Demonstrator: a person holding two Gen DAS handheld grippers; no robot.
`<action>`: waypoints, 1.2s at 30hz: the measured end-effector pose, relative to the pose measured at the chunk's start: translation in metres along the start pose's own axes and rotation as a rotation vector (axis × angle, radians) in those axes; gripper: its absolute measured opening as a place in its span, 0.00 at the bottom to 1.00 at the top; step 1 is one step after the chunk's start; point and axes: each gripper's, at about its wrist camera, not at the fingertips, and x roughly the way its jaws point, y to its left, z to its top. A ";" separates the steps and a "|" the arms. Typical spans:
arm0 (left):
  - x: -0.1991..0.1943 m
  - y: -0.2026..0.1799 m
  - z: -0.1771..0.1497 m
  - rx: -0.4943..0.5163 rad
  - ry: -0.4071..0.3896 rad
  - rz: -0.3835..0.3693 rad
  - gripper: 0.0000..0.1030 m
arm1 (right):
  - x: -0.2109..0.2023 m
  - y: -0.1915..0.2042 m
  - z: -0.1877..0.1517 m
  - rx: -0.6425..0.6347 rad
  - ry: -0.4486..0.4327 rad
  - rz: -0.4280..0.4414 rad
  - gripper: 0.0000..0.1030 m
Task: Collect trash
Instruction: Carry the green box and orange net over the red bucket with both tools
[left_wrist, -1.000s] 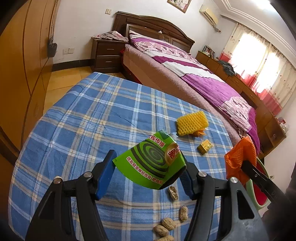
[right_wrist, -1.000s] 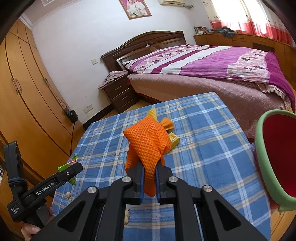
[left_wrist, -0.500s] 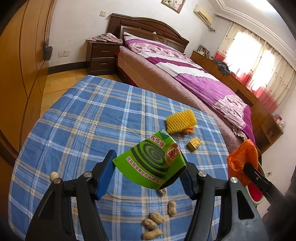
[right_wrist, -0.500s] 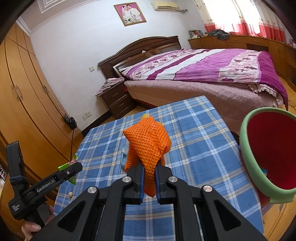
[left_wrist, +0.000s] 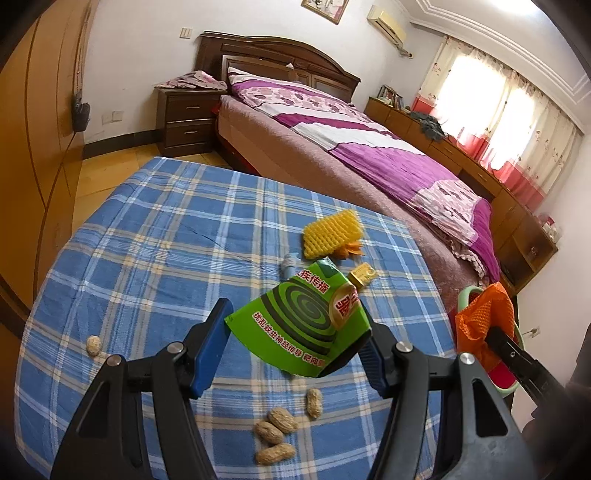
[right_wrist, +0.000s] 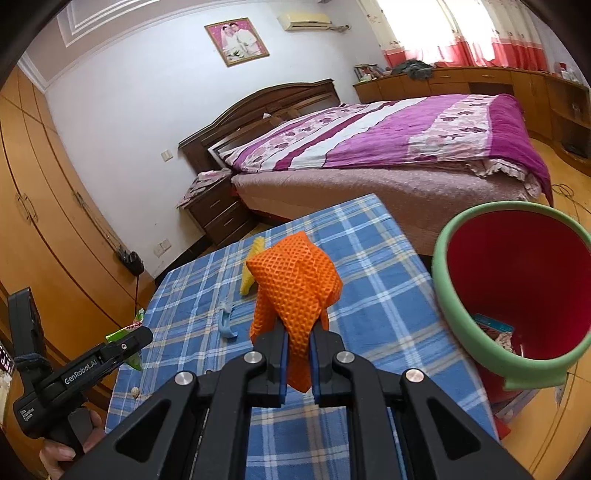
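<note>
A table under a blue checked cloth (left_wrist: 155, 236) is seen at the foot of a bed (left_wrist: 369, 147) with a purple cover. At the left, a single peanut (left_wrist: 93, 345) lies alone on the cloth. Next, a green mosquito-coil box (left_wrist: 306, 317) is clamped between the blue pads of the left gripper (left_wrist: 291, 343), lifted clear of the cloth; four more peanuts (left_wrist: 280, 428) are scattered on the near side below it. Farther off, a yellow foam net (left_wrist: 330, 232) and a small yellow packet (left_wrist: 363, 275) are left on the table. To the right, an orange foam net (right_wrist: 295, 291) is pinched tight in the closed right gripper (right_wrist: 297, 350). At the far right, beside the table's edge, a red bin with a green rim (right_wrist: 443, 288) is seen with scraps inside.
</note>
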 end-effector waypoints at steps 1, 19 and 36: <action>-0.001 -0.002 0.000 0.003 0.000 -0.002 0.63 | -0.002 -0.003 0.000 0.005 -0.005 -0.002 0.10; 0.001 -0.058 -0.012 0.071 0.050 -0.144 0.63 | -0.047 -0.057 0.002 0.106 -0.093 -0.047 0.10; 0.028 -0.151 -0.029 0.264 0.079 -0.251 0.63 | -0.072 -0.139 -0.001 0.269 -0.148 -0.167 0.11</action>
